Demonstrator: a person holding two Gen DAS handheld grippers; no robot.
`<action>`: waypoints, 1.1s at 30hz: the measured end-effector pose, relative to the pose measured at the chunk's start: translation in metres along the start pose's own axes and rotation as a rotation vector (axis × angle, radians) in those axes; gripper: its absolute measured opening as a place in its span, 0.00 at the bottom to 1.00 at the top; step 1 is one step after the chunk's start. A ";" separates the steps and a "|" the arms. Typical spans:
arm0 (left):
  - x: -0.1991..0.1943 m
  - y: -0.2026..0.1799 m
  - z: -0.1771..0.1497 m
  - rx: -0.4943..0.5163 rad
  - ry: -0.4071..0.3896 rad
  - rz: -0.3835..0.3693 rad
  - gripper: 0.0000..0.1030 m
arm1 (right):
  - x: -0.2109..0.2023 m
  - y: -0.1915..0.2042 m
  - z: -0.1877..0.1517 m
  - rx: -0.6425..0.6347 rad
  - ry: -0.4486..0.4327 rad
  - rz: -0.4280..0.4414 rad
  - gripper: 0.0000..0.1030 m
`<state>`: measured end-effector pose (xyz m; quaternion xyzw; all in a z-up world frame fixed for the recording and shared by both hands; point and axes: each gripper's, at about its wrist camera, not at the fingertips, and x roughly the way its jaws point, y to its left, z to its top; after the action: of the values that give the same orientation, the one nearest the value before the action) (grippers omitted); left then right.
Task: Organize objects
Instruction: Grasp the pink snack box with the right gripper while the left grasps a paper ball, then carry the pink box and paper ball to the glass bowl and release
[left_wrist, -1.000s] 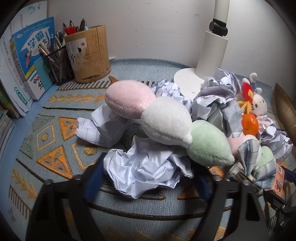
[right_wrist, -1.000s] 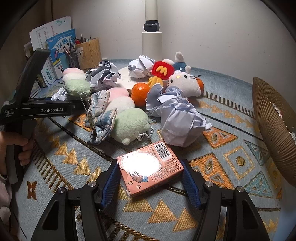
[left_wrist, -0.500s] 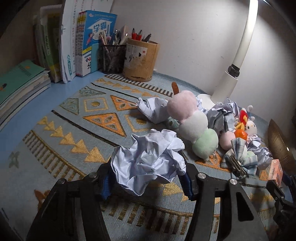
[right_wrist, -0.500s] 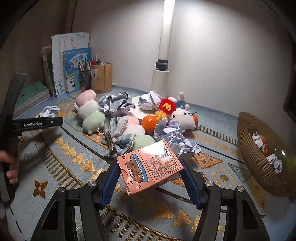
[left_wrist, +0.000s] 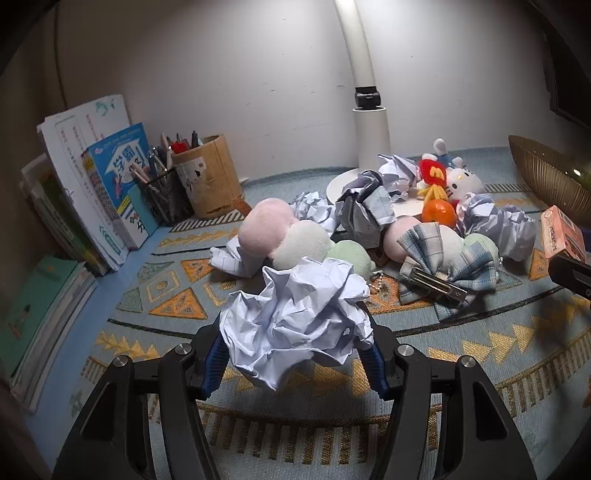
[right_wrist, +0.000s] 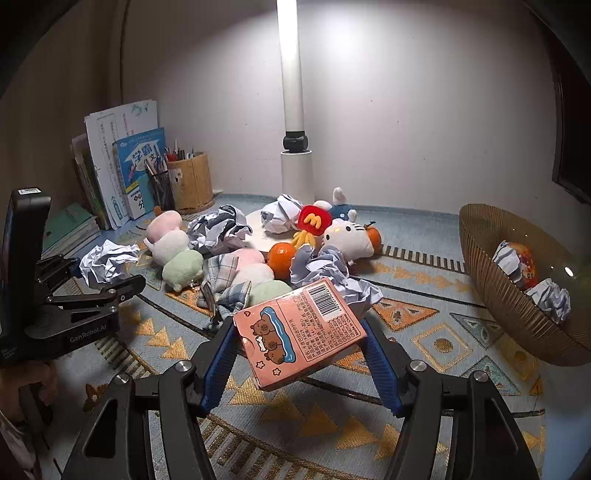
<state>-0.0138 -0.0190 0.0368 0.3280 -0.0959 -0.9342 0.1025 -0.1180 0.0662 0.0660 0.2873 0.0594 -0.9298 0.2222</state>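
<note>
My left gripper (left_wrist: 295, 354) is shut on a crumpled white paper ball (left_wrist: 295, 317) and holds it above the patterned mat; the ball also shows in the right wrist view (right_wrist: 107, 260). My right gripper (right_wrist: 299, 347) is shut on a pink box with bear pictures (right_wrist: 299, 334), lifted off the mat; the box shows at the right edge of the left wrist view (left_wrist: 561, 236). A pile of plush toys, paper balls, a plaid cloth (right_wrist: 225, 280) and oranges (right_wrist: 281, 256) lies ahead of both grippers.
A brown ribbed bowl (right_wrist: 491, 280) at the right holds paper balls and a snack. A white lamp base and post (right_wrist: 297, 173) stand at the back. Books (right_wrist: 140, 170) and pen holders (right_wrist: 190, 181) stand at the back left.
Both grippers have risen and pulled back from the pile. The left carries the paper ball up off the mat; the right carries the pink box higher, with the bowl now closer in view.
</note>
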 end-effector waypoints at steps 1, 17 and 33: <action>-0.002 -0.006 0.000 0.030 -0.007 0.005 0.59 | 0.001 0.001 0.000 -0.005 0.006 -0.001 0.63; 0.001 -0.029 0.010 0.015 0.040 -0.044 0.61 | 0.000 -0.042 0.003 0.192 0.047 0.001 0.63; -0.029 -0.221 0.168 -0.019 -0.091 -0.563 0.61 | -0.093 -0.253 0.082 0.471 -0.017 -0.211 0.63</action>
<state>-0.1262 0.2192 0.1281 0.2983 0.0031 -0.9405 -0.1625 -0.2050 0.3080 0.1818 0.3153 -0.1309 -0.9385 0.0516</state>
